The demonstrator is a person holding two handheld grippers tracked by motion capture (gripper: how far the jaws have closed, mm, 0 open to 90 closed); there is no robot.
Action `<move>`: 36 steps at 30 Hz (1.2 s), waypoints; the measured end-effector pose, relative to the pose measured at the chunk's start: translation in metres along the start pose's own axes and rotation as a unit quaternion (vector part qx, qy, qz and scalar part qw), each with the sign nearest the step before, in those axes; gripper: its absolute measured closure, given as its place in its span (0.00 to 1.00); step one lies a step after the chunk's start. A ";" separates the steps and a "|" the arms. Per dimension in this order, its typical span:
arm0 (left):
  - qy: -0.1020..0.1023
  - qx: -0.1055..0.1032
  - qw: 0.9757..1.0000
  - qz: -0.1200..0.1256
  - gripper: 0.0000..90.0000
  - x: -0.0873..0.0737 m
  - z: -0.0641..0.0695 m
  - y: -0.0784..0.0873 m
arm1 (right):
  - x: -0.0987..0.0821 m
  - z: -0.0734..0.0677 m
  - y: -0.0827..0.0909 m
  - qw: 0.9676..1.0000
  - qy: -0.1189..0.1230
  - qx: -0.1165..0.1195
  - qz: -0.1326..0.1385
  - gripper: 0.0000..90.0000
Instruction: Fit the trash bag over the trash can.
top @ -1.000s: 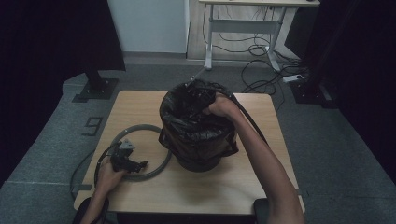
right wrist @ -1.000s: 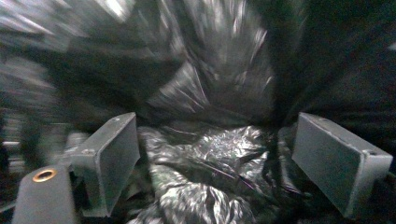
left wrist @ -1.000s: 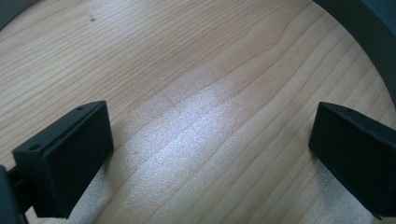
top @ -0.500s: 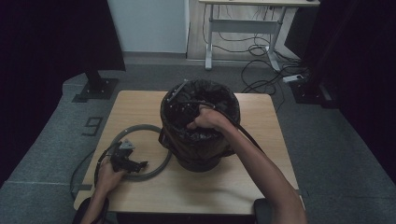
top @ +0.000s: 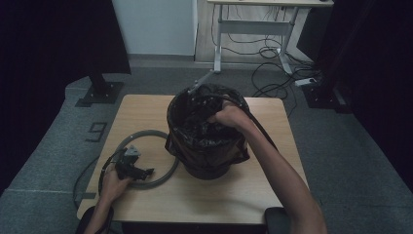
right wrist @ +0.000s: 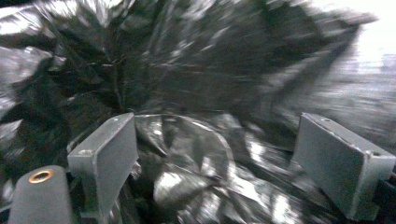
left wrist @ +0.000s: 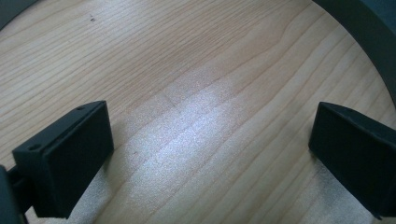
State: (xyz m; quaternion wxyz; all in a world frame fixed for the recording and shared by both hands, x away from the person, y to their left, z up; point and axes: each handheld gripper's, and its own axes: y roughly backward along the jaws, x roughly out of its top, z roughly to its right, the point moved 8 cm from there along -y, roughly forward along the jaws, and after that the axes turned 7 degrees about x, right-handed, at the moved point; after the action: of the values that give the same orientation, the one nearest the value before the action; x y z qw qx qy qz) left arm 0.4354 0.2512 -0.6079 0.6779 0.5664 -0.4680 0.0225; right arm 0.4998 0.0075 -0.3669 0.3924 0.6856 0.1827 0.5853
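One readable sign only: a digit "9" (top: 98, 130), outlined in dark lines, marked on the grey floor (top: 58, 141) just beside the left edge of the desk (top: 146, 114), seen in the high view. Could also be read as "6" from the other side; cannot tell which. No text, label or brand readable on the desk surface in the left gripper view, nor on the blurred black plastic in the right gripper view.
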 end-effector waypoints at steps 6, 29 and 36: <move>0.000 0.000 1.000 0.000 0.00 0.000 0.000 0.000 | -0.006 0.016 0.041 0.999 -0.019 -0.034 0.038 0.13; 0.000 0.000 1.000 0.000 0.00 0.000 0.000 0.000 | -0.085 0.038 0.133 0.986 -0.097 -0.093 0.096 0.13; 0.000 0.000 1.000 0.000 0.00 0.000 0.000 0.000 | -0.115 0.032 0.146 0.983 -0.113 -0.100 0.102 0.13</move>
State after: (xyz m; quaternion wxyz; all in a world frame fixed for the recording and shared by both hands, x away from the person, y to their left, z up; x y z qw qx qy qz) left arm 0.4354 0.2513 -0.6079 0.6778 0.5667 -0.4680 0.0226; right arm 0.4708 -0.1757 -0.3331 0.4154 0.7196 0.0063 0.5564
